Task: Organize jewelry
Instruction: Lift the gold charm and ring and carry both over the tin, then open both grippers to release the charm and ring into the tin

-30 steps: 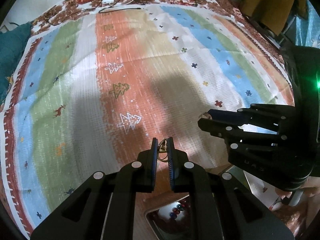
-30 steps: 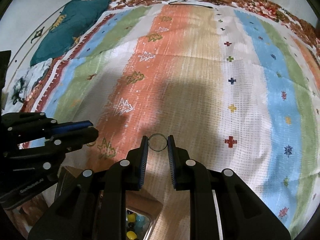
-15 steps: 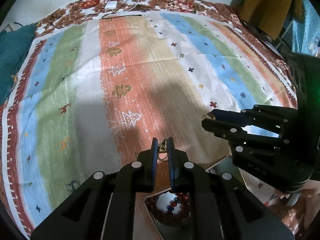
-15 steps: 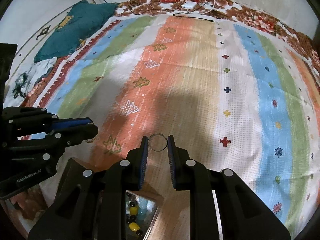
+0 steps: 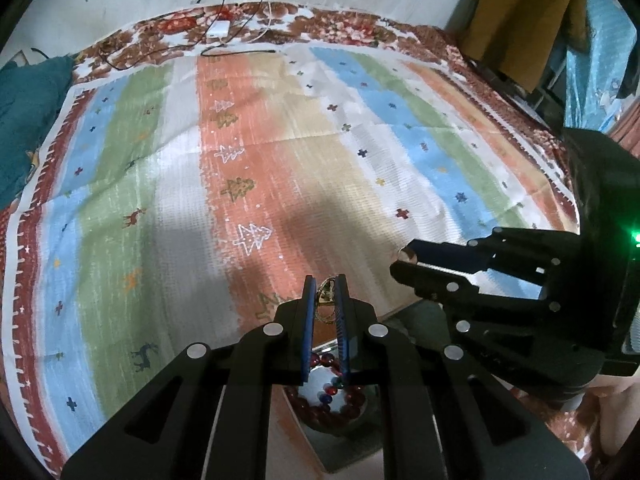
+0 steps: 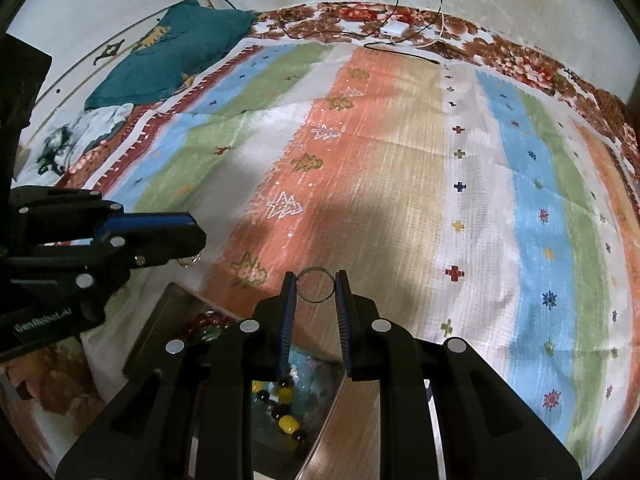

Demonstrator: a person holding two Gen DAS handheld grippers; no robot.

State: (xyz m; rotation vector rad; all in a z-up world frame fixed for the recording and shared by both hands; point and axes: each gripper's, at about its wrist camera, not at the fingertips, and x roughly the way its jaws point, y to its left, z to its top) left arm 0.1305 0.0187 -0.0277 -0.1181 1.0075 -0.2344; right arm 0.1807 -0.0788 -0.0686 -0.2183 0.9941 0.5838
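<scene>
My left gripper is shut on a small gold ornament that sits between its blue pads. In the right wrist view the left gripper reaches in from the left with the gold ornament hanging under its tip. My right gripper is shut on a thin wire ring, held edge to edge. The right gripper shows at the right of the left wrist view. Below both lies an open jewelry box holding a red bead bracelet and yellow and black beads.
A striped cloth with tree and cross motifs covers the surface ahead. A teal cushion lies at its far left. Cables and a white charger lie along the far edge by the wall. Brown fabric hangs at the far right.
Both grippers have risen and drawn back toward the box, each keeping its piece. More of the box and its beads shows under the fingers, and the far wall has come into view.
</scene>
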